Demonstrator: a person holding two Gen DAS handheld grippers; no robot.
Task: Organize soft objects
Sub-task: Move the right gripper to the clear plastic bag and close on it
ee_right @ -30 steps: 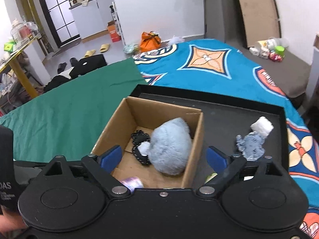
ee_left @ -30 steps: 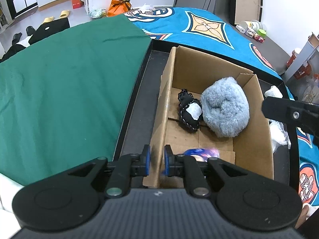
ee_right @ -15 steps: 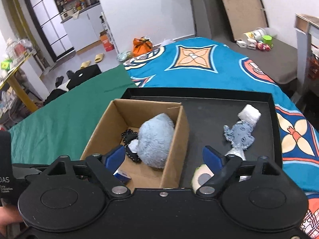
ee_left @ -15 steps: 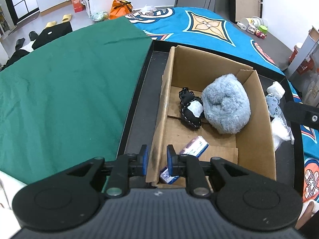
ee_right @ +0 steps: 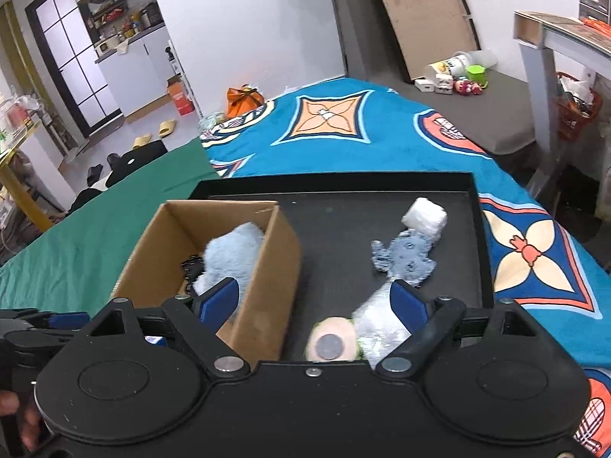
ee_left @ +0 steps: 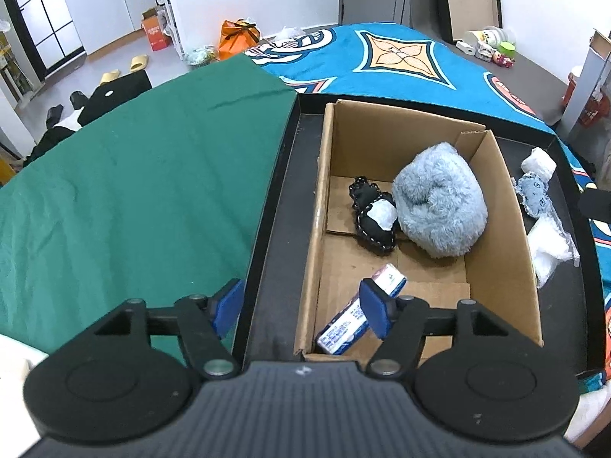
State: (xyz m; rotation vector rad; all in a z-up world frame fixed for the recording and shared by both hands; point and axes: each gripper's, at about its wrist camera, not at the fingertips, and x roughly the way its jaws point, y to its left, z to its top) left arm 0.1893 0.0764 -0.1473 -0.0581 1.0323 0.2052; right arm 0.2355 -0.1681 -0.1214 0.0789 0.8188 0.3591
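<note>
**Both grippers open over a tray of soft things, box half filled**

The left gripper (ee_left: 301,305) hangs with its jaws spread wide and holding nothing, straddling the near left wall of the cardboard box (ee_left: 319,229). The box sits along the left side of a black tray (ee_right: 473,229). Inside it, a fluffy blue bundle (ee_left: 439,210) rests against the right wall, a black lace-edged pouch (ee_left: 372,219) touches its left side, and a small tissue packet (ee_left: 361,315) leans in the near left corner, just beside the gripper's right finger.

The right gripper (ee_right: 317,301) is also wide and empty, above the tray's near edge. Between its fingers lie a round pale puff (ee_right: 332,343) and a crinkled clear bag (ee_right: 376,324). Farther on are a grey-blue knitted piece (ee_right: 404,259) and a white roll (ee_right: 424,215) (near the far right corner).

The risks look modest. Closing on the slippery bag may pinch only a fold, so it could slide free. The left fingers, lowered as they stand, might catch the box wall and shift it.
</note>
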